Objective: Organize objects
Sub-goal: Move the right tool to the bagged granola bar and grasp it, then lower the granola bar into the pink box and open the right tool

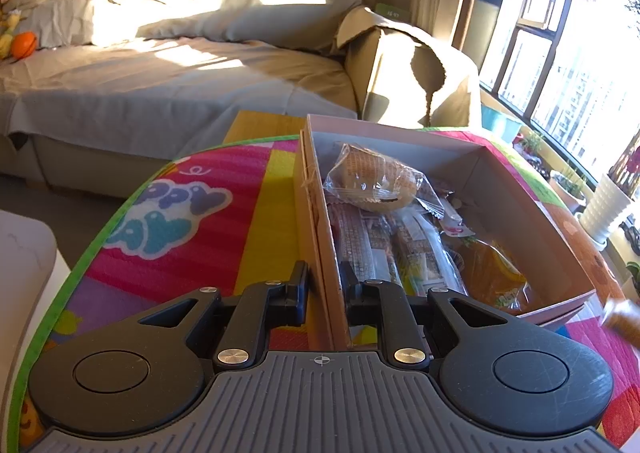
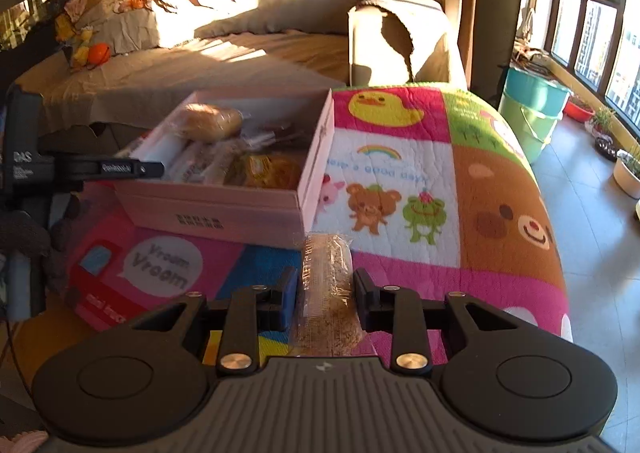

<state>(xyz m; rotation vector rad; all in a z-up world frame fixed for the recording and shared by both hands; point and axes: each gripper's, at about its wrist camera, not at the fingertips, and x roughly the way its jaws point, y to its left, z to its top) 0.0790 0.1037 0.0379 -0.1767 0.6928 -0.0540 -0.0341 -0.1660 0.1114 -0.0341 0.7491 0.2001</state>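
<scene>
A shallow pink cardboard box (image 1: 496,173) (image 2: 224,209) stands on a colourful play mat. It holds several wrapped snacks, with a wrapped bun (image 1: 376,177) (image 2: 208,121) on top and an orange packet (image 1: 496,273) (image 2: 264,171) near the front. My left gripper (image 1: 324,285) straddles the box's left wall, one finger outside and one inside, closed on it. My right gripper (image 2: 325,289) is shut on a long wrapped grain bar (image 2: 326,293) and holds it just in front of the box. The left gripper's finger (image 2: 132,168) shows at the box's left edge in the right wrist view.
The play mat (image 1: 180,213) (image 2: 400,173) covers a raised surface. A sheet-covered sofa (image 1: 160,73) lies behind, with a draped armchair (image 1: 420,69). Green and teal buckets (image 2: 532,109) and potted plants (image 2: 628,169) stand by the window on the right.
</scene>
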